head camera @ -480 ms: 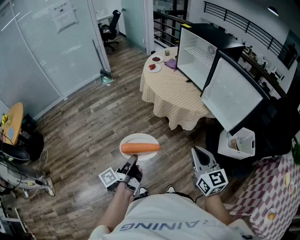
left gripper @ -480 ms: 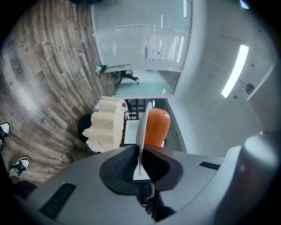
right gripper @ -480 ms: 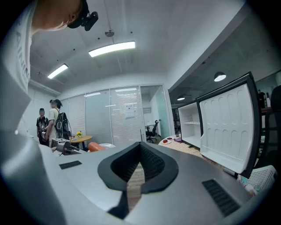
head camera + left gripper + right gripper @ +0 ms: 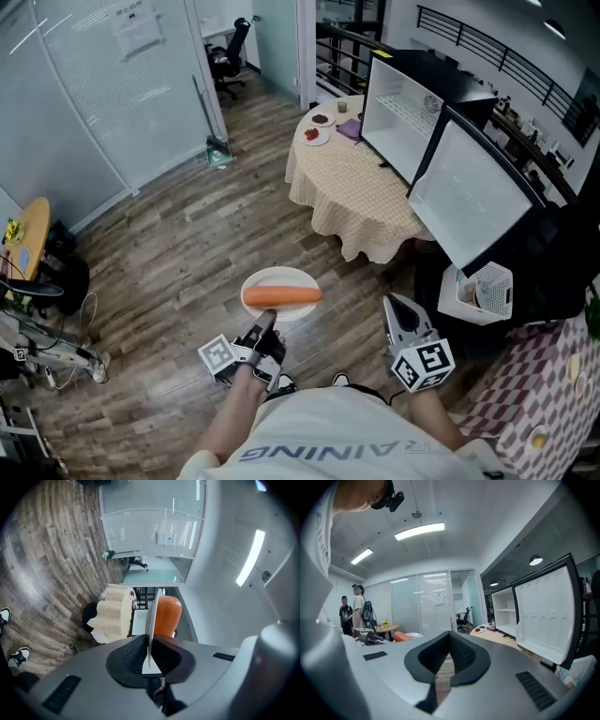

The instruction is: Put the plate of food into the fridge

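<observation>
Open fridge door [image 4: 469,192] beside table [image 4: 342,192]

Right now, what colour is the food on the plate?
The food is orange, clearest in head view.

bright, even indoor light from ceiling strip lamps [image 4: 419,530]; soft shadows on the wood floor [image 4: 169,272]. both gripper views bend strongly and darken at their round edges.

The left gripper [image 4: 266,323] is held out level in front of the body, its fingers [image 4: 129,656] clamped on the rim of the plate [image 4: 277,276] (the bare forearm reaches forward behind it). The right gripper [image 4: 396,305] sits beside it, tipped slightly down, its fingers closed together on nothing.
</observation>
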A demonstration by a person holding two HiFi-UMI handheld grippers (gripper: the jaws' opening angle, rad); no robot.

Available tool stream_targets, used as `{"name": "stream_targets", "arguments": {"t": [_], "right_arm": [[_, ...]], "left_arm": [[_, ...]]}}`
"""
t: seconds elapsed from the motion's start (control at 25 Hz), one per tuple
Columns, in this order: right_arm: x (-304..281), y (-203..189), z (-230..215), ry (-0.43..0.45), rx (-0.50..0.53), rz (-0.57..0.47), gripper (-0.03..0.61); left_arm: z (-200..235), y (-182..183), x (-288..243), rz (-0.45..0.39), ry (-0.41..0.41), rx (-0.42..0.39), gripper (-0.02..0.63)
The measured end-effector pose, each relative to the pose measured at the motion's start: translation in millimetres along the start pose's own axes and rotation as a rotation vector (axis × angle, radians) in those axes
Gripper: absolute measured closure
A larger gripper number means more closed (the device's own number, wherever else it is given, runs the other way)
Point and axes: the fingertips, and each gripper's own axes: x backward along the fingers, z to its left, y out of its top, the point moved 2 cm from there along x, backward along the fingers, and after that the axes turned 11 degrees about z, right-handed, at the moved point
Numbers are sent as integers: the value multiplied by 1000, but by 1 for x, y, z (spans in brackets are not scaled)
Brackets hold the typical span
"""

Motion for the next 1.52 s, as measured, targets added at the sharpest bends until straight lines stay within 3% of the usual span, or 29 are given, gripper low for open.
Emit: {"name": "stream_targets", "arguments": {"t": [0.4,0.96,1.52], "right_arm": [[-19,-9,16,34,-56,38,557],[-74,-21,106,75,-22,80,557],[-150,-9,87,112,-28,120,557]], "left_arm": [[4,11,19,-16,-3,16,583],[24,76,99,-65,-2,30,583],[28,133,62,-99,-3,45,584]]}}
